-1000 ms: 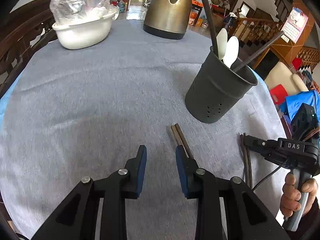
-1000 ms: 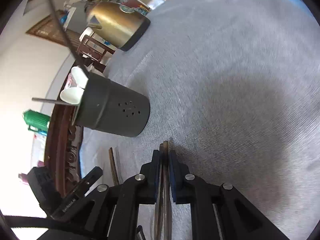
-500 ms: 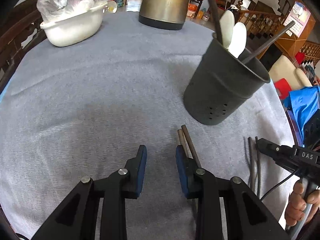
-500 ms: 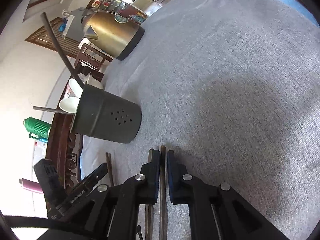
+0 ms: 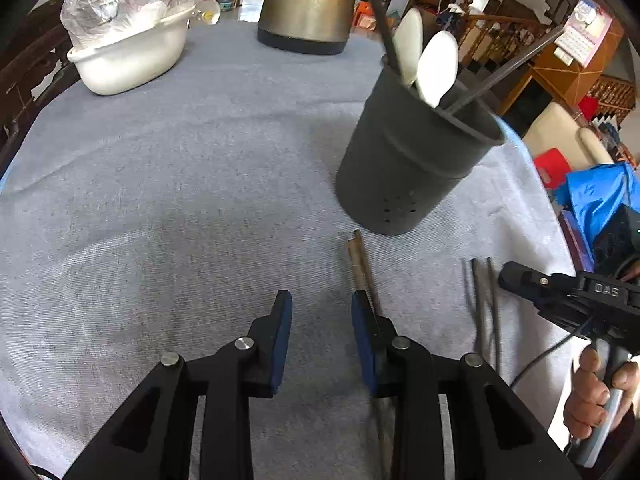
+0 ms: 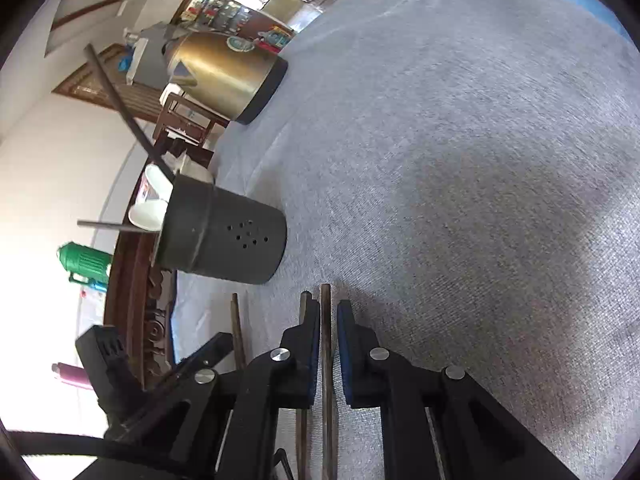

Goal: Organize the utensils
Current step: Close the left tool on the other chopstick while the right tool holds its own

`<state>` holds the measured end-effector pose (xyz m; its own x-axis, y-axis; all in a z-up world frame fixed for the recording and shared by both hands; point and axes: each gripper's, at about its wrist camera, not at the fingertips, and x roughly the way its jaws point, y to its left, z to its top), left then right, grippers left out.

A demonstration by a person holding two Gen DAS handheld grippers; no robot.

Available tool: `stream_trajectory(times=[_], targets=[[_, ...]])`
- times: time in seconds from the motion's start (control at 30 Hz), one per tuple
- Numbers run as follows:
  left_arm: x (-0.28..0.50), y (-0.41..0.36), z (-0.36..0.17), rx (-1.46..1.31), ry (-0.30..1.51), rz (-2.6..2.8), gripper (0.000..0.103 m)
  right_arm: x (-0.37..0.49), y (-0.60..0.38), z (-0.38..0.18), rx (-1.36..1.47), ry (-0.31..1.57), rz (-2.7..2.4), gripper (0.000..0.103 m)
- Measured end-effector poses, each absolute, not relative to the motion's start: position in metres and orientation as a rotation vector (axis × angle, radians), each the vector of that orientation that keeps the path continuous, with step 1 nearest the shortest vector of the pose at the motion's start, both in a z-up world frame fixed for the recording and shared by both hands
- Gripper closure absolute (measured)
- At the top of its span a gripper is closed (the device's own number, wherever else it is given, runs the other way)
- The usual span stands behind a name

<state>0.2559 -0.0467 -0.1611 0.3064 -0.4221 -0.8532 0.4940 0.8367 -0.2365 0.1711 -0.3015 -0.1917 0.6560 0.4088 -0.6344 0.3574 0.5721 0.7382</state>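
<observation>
A dark grey utensil holder (image 5: 412, 160) stands on the grey tablecloth, holding white spoons (image 5: 434, 66) and dark chopsticks. A pair of brown chopsticks (image 5: 362, 264) lies on the cloth just in front of the holder. My left gripper (image 5: 320, 320) is open and empty, its right finger over the brown chopsticks. In the right wrist view my right gripper (image 6: 328, 320) has its jaws slightly apart around one brown chopstick (image 6: 326, 300); the other brown chopstick (image 6: 303, 304) lies outside its left finger. The holder (image 6: 224, 240) shows to the left there.
A brass-coloured kettle (image 5: 312, 4) and a white tub (image 5: 128, 60) with a plastic bag stand at the table's far side. A pair of dark chopsticks (image 5: 486, 304) lies to the right, near the table edge. A hand holds another black gripper (image 5: 568, 296) beside them.
My left gripper has moved forward toward the holder. My right gripper's jaws have opened slightly around the brown chopstick, which now lies lower and extends further ahead.
</observation>
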Motion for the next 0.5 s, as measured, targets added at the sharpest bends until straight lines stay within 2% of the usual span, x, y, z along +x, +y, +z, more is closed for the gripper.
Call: stream_trajectory(times=[0.3, 0.5], targets=[[0.254, -0.055, -0.170, 0.113, 1.114, -0.616, 0.071, 0.184, -0.292, -0.197, 0.984, 0.949, 0.047, 0.090], [0.260, -0.062, -0.171, 0.114, 1.115, -0.616, 0.071, 0.194, -0.276, -0.187, 0.846, 0.960, 0.007, 0.089]])
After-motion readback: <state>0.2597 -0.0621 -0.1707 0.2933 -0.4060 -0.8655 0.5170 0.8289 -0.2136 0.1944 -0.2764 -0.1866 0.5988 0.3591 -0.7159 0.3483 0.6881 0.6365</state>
